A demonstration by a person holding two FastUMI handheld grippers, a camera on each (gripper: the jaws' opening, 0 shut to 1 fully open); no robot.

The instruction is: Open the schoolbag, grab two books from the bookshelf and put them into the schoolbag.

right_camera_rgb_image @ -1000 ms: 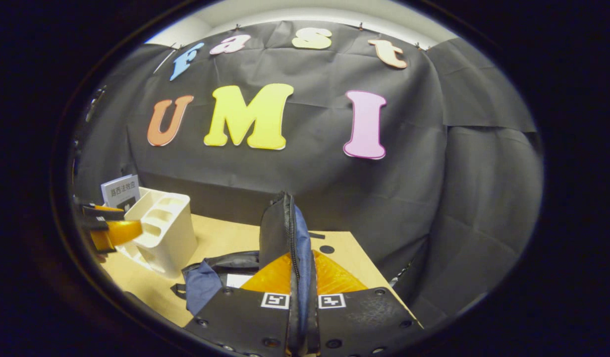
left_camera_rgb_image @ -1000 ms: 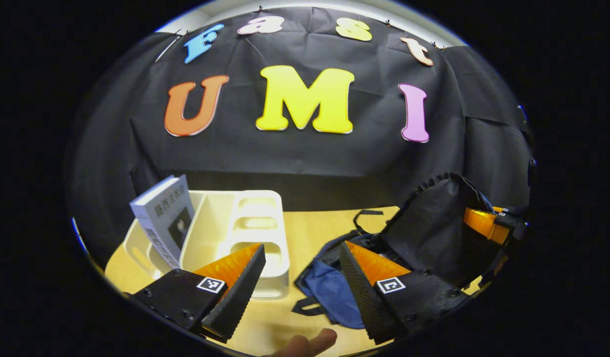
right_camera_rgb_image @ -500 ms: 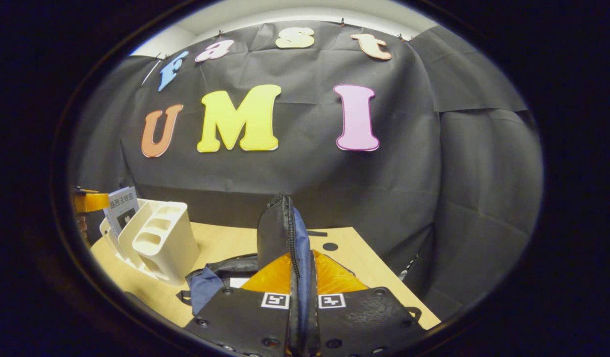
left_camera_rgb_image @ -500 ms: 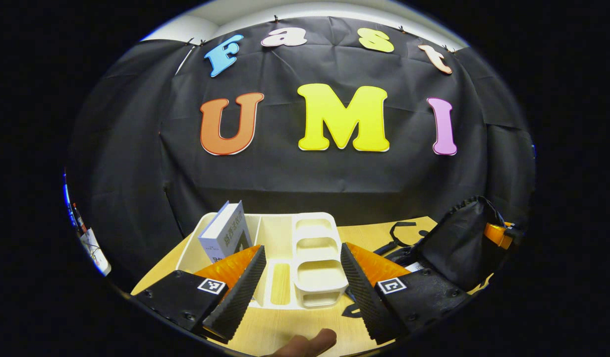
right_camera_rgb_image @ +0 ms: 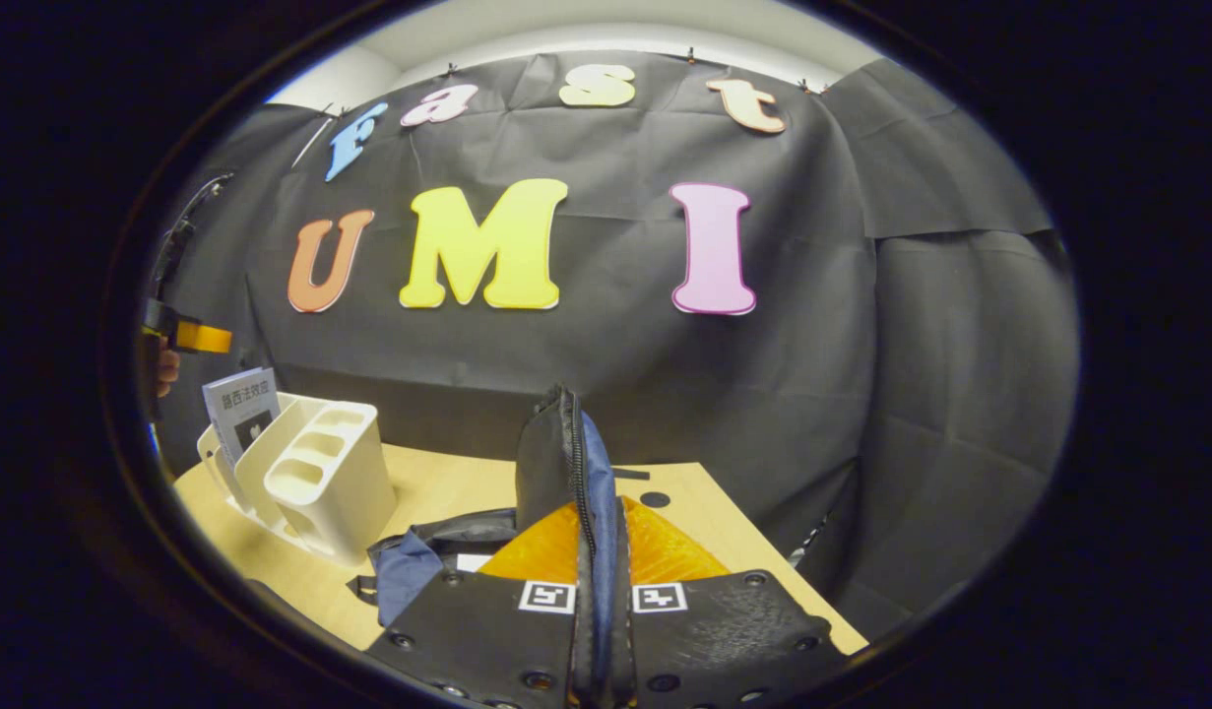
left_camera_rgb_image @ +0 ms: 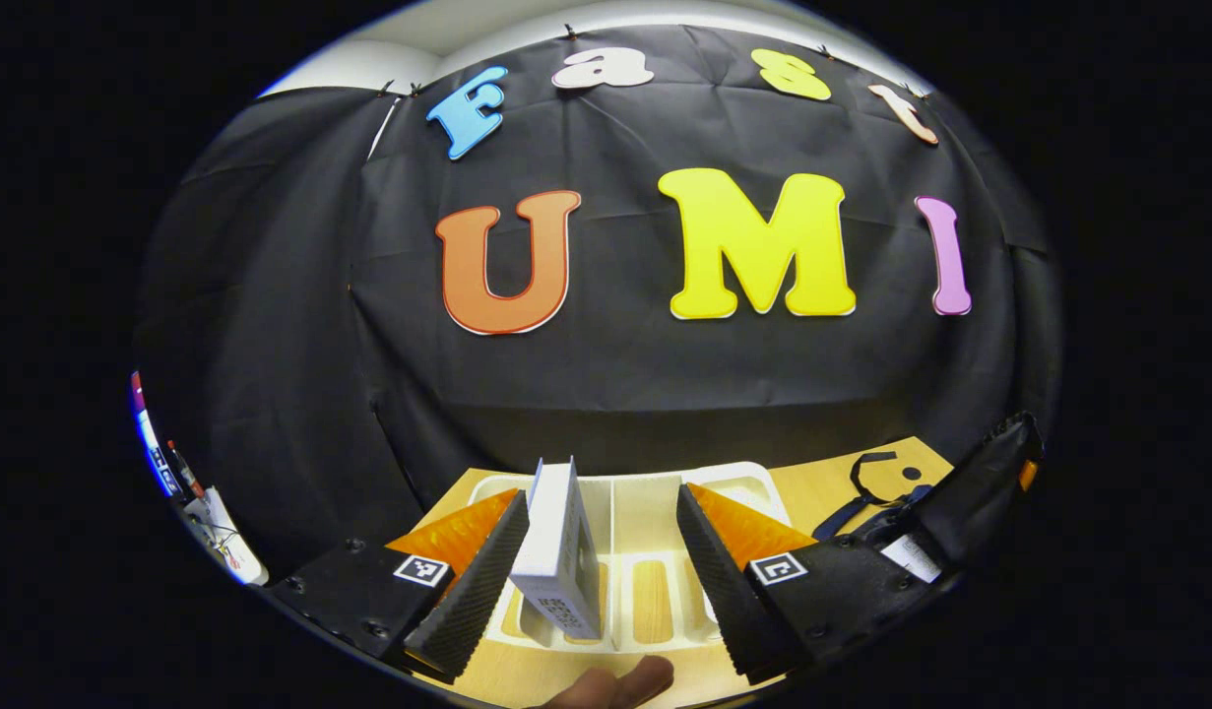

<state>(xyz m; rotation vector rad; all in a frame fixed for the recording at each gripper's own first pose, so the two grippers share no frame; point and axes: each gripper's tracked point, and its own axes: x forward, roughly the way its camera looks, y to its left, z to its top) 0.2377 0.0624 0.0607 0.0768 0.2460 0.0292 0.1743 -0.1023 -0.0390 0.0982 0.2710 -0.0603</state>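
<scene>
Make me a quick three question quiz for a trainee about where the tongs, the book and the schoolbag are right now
1. True or false: the left tongs are already shut on the book.
2. What are the right tongs clamped on?
A. the bookshelf
B. the schoolbag's flap
C. the book
3. Fill in: the book stands in the white ____ on the table.

Key
1. False: the fingers are spread, with the book standing between them, nearer the left one.
2. B: both fingers press on the schoolbag's flap, holding it upright.
3. bookshelf
</scene>
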